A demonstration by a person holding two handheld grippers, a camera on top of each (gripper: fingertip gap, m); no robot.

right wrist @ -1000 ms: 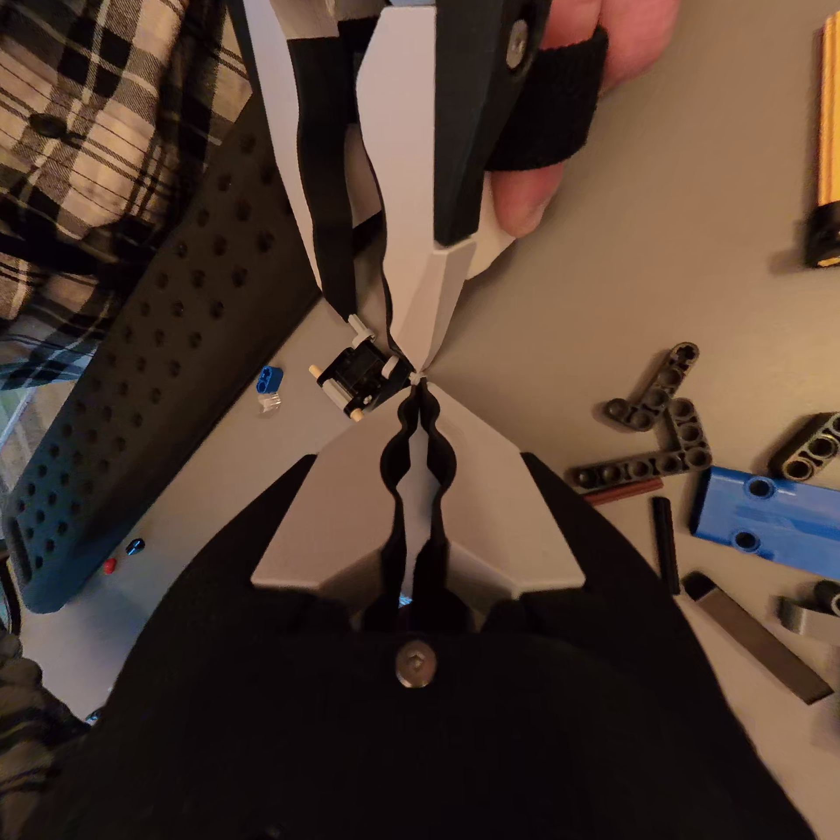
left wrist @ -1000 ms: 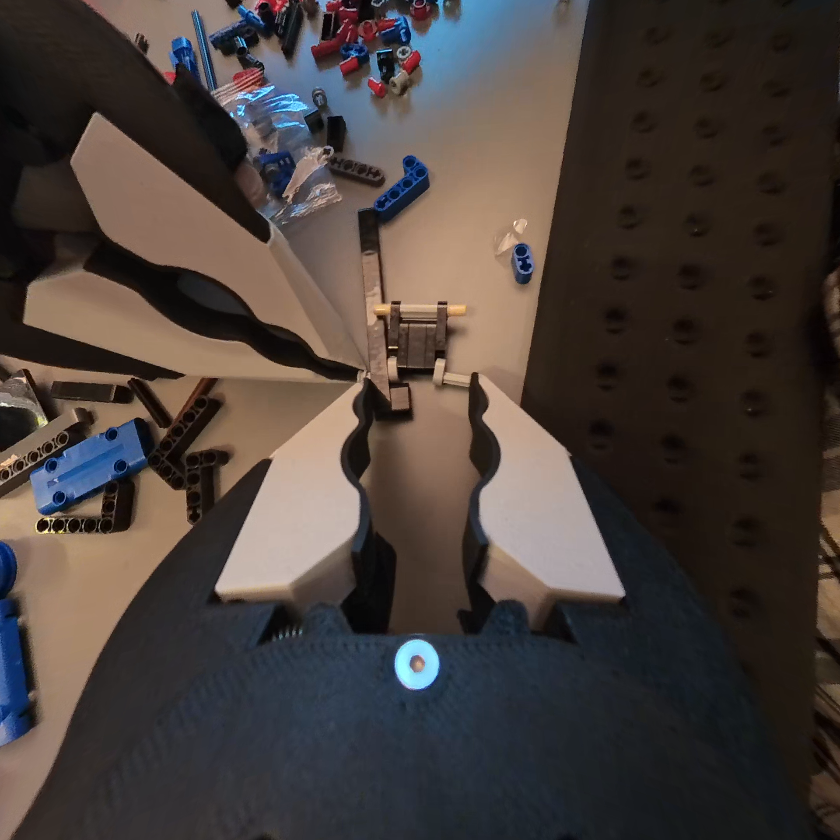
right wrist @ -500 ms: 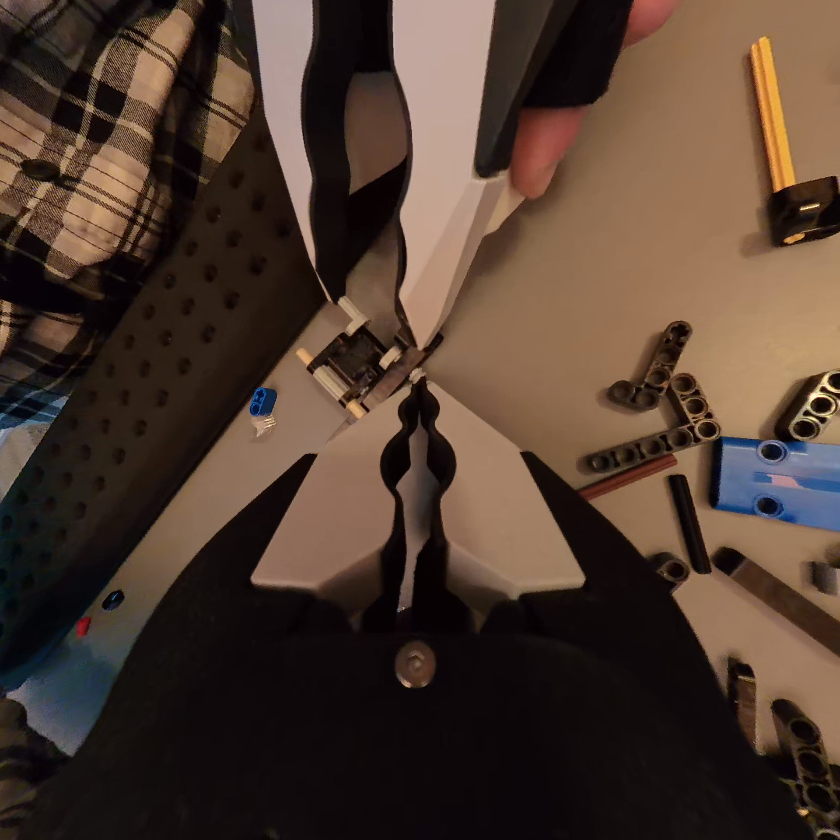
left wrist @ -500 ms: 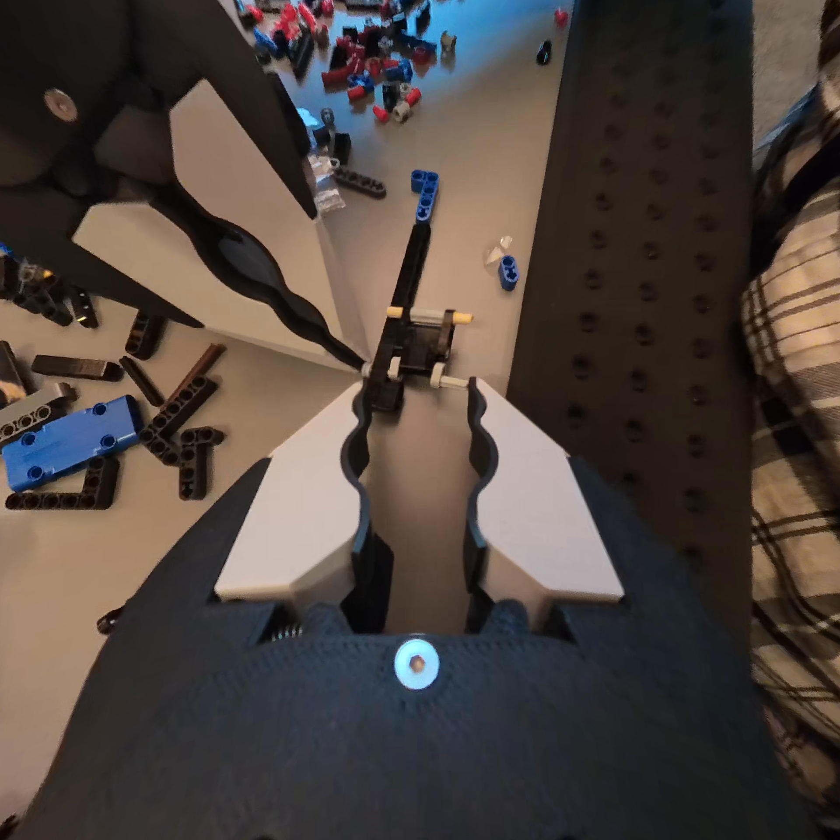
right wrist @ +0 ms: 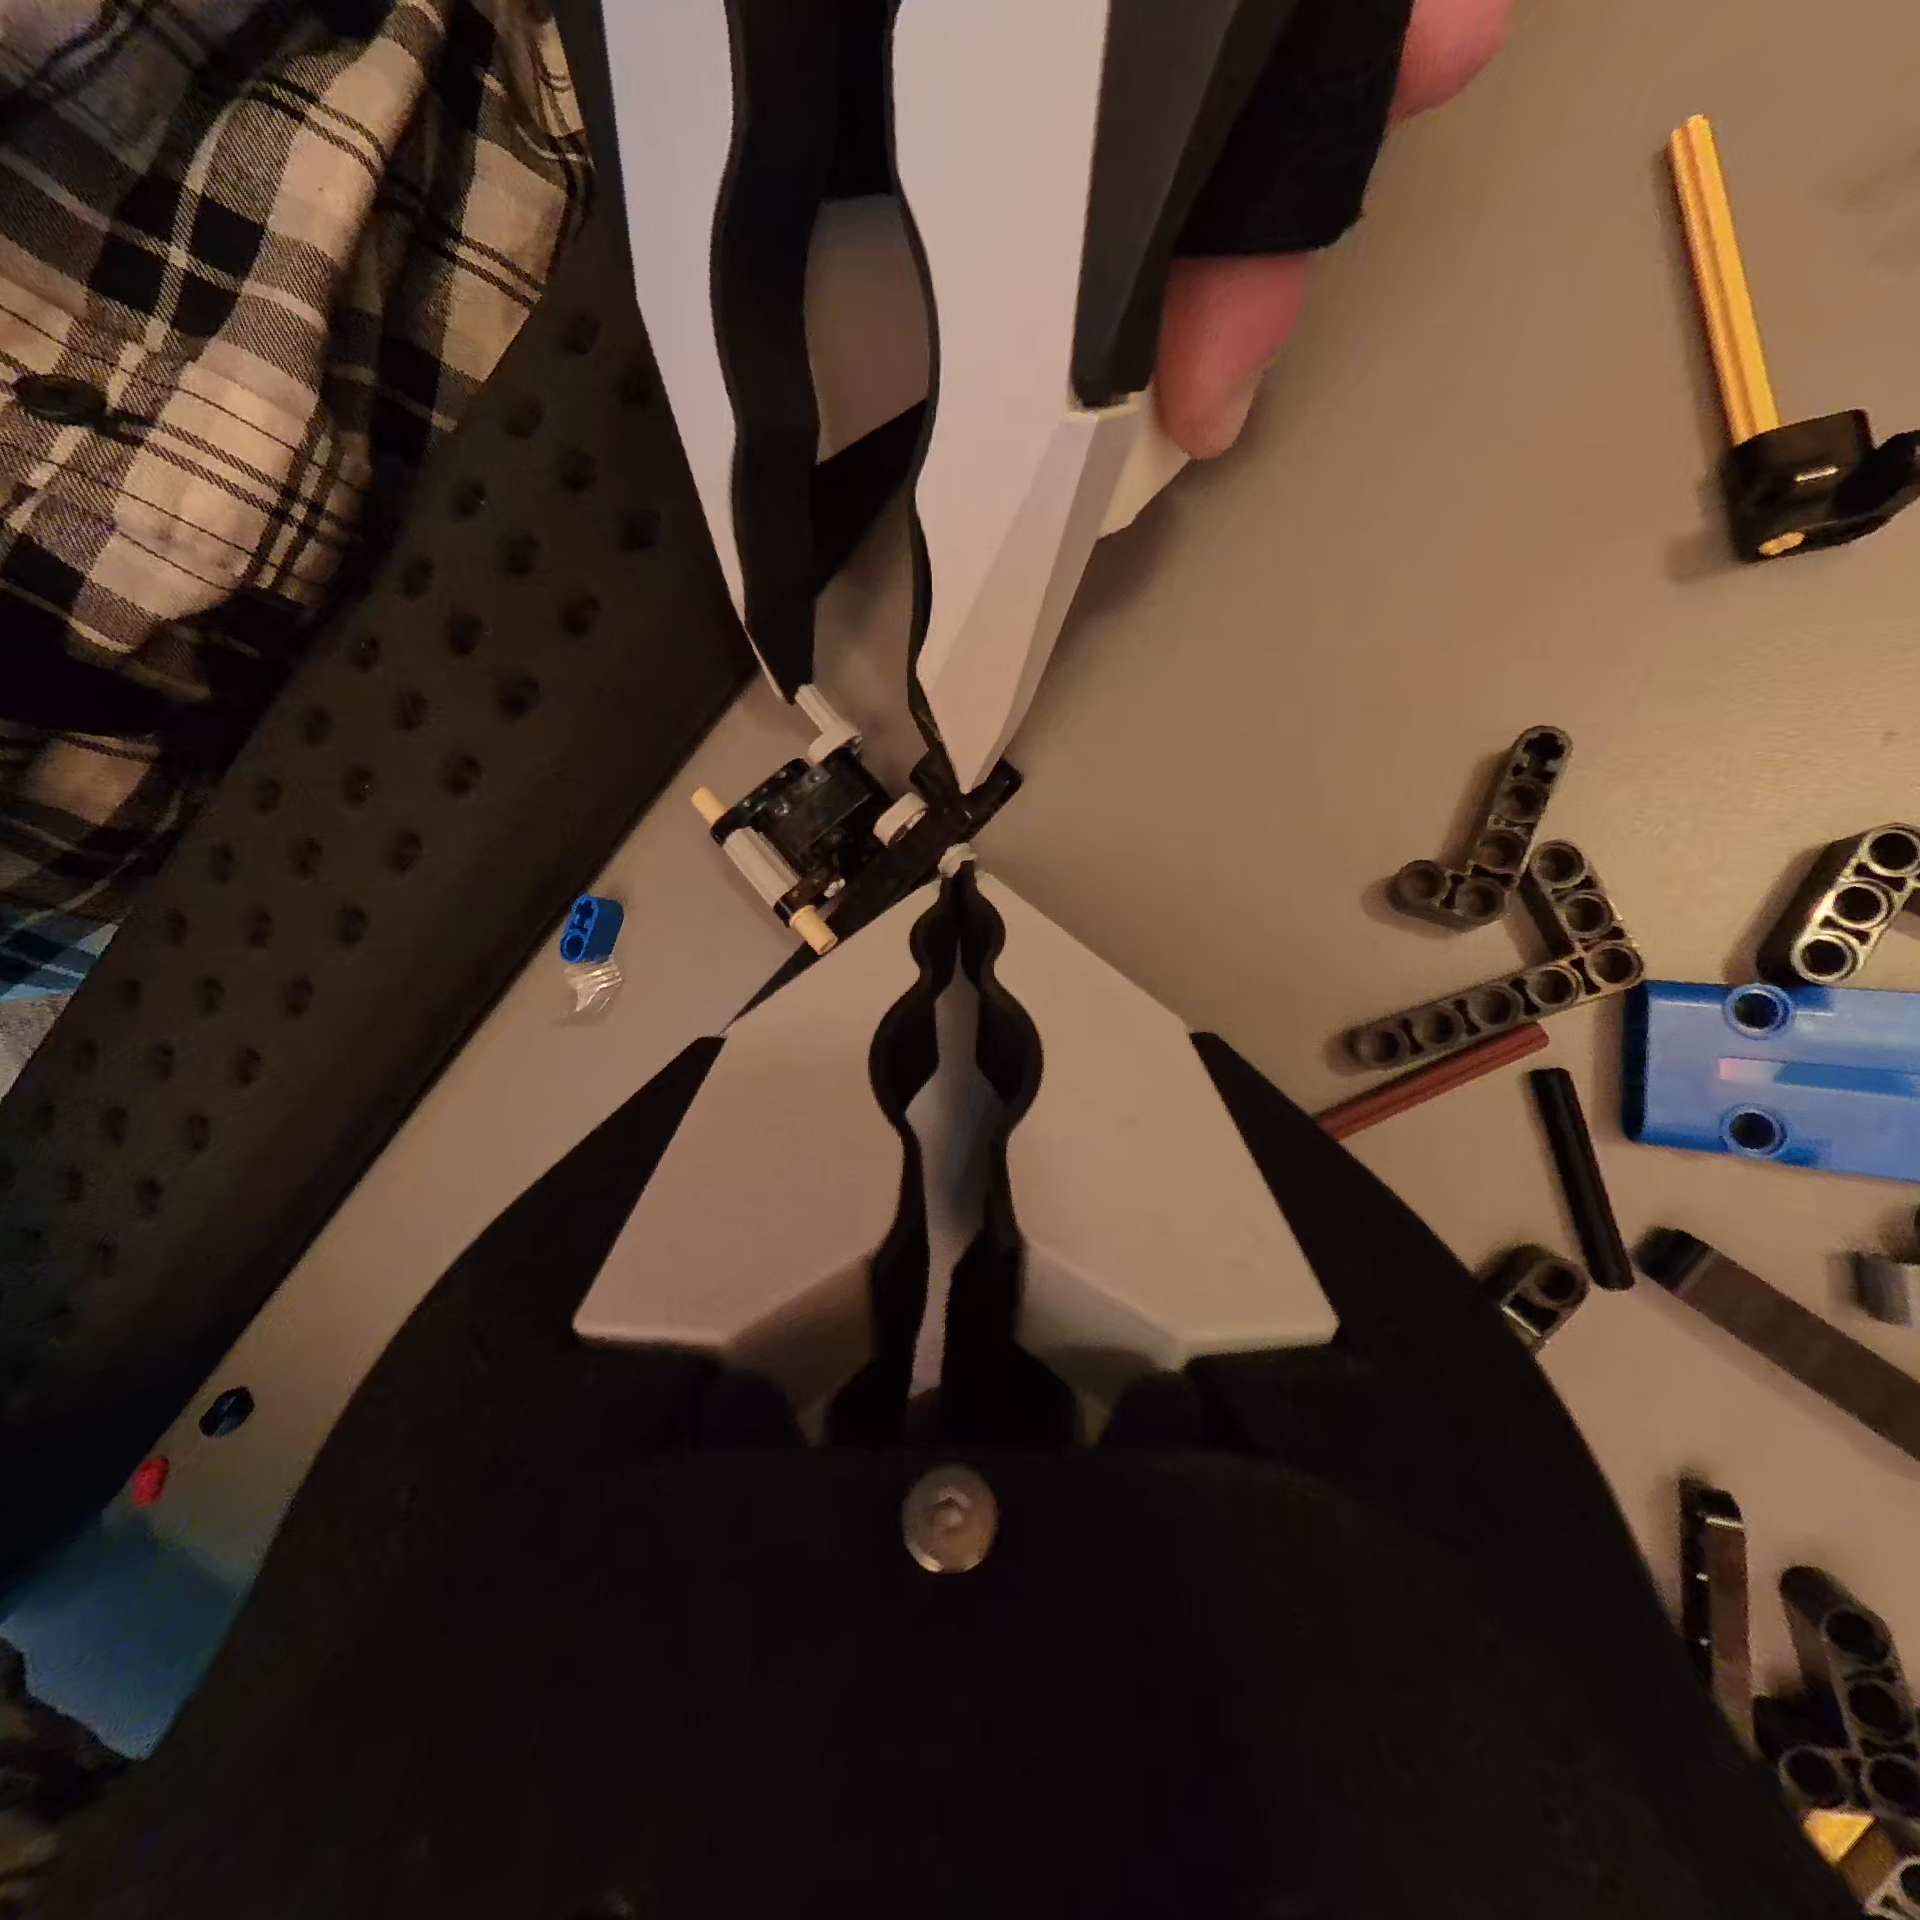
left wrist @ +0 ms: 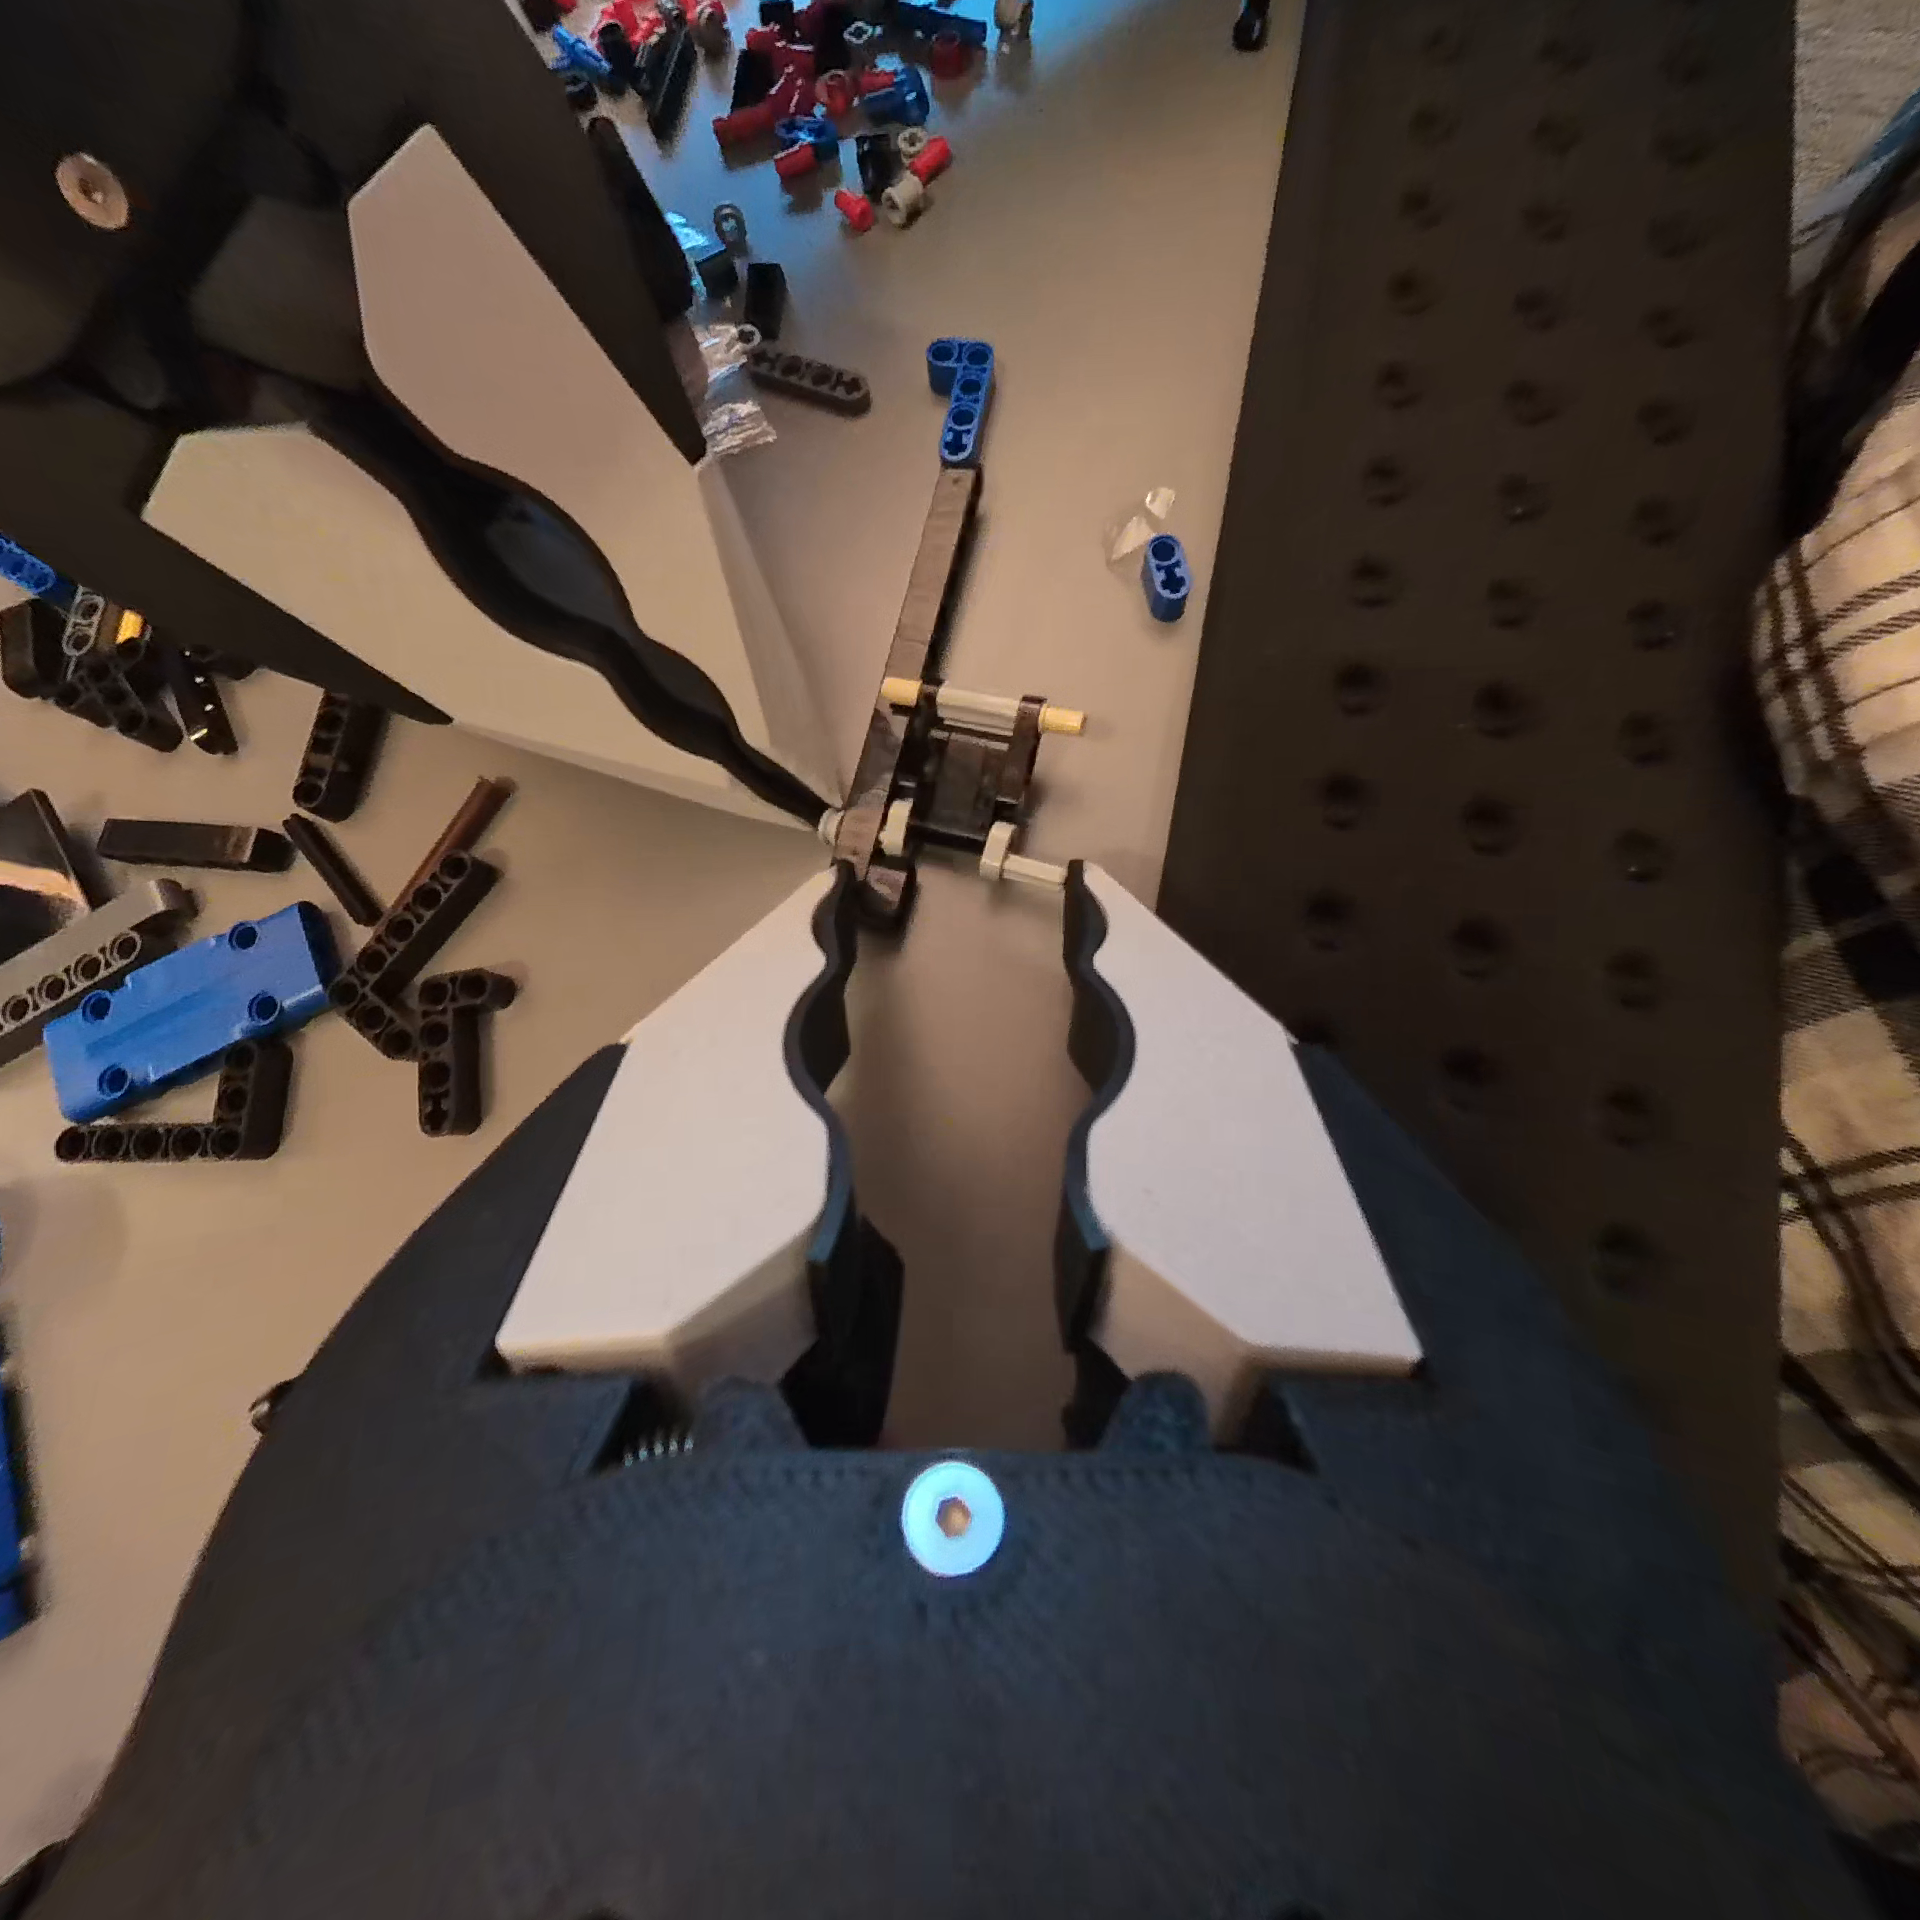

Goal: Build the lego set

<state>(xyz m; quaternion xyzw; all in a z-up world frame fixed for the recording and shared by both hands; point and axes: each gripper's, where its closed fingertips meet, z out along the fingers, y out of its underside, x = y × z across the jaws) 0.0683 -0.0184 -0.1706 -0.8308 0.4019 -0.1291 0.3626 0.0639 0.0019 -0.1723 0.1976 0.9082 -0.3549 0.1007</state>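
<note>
Seen along my left claw (left wrist: 951,888), the long black beam (left wrist: 935,582) has swung from 12 o'clock to lean toward 1 o'clock in the past second, and plaid fabric (left wrist: 1849,727) has slid into view at 3 o'clock. The small black sub-assembly (left wrist: 961,779) the beam belongs to has not shifted between the fingertips. The claw is set at a middling width and pinches it crosswise, one tip on the beam's near end, the other on a protruding grey pin's end.

My right claw (right wrist: 958,883) is squeezed almost fully together on what looks like a light grey pin (right wrist: 957,856). That pin now sits against the beam's side, at 12 o'clock in the right wrist view. I read this as the pin lined up with a hole, so seating it looks like the next step. I cannot tell whether it has entered.

Room is tight at 3 o'clock in the left wrist view, where a black perforated panel (left wrist: 1507,623) runs just beside the sub-assembly. A blue connector (left wrist: 1166,577) lies near its edge at 1 o'clock. Loose black beams (left wrist: 416,977) and a blue panel (left wrist: 187,1008) crowd 9 o'clock. Bare table (left wrist: 1091,260) opens toward 12 o'clock, past a blue L-shaped beam (left wrist: 964,400).
</note>
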